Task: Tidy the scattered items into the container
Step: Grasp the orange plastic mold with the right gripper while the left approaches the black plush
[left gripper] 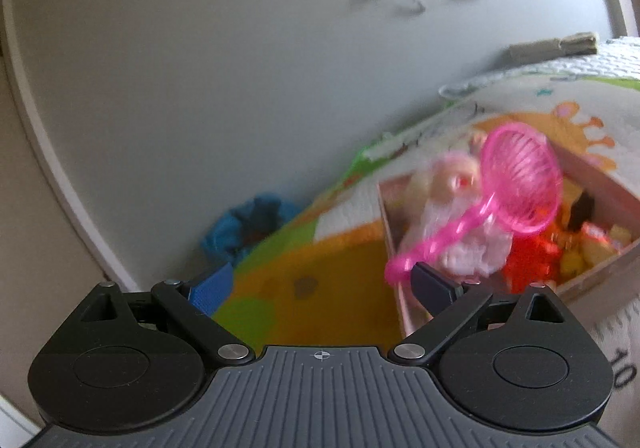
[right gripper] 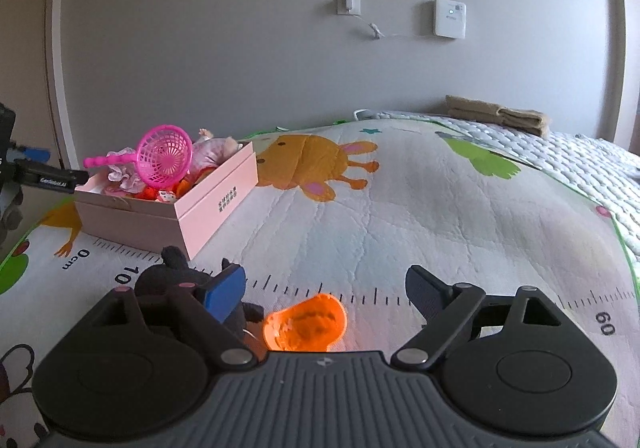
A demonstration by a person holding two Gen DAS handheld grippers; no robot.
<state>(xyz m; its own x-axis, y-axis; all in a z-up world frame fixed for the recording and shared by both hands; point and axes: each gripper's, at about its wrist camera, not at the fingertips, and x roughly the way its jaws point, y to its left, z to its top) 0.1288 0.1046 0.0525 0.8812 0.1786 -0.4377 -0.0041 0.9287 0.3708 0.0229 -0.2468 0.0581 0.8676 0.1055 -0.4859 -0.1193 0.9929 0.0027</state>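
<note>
A pink toy net [left gripper: 520, 184] lies on top of the toys in the pink box [left gripper: 600, 184], its handle sticking out over the box's near wall. My left gripper [left gripper: 320, 276] is open, and the handle's end sits right beside its right fingertip, not clamped. A doll [left gripper: 452, 188] and red and yellow toys fill the box. In the right wrist view the box [right gripper: 216, 200] stands at the left with the net [right gripper: 164, 156] on it. My right gripper [right gripper: 324, 276] is open low over the mat. An orange toy cup [right gripper: 306, 324] lies between its fingers, and a black plush toy [right gripper: 172, 276] lies by its left finger.
A quilted play mat [right gripper: 400, 208] with animal pictures and a printed ruler covers the surface. A folded brown towel [right gripper: 496, 114] lies at the far right by the grey wall. A blue bag [left gripper: 248, 224] sits against the wall left of the box.
</note>
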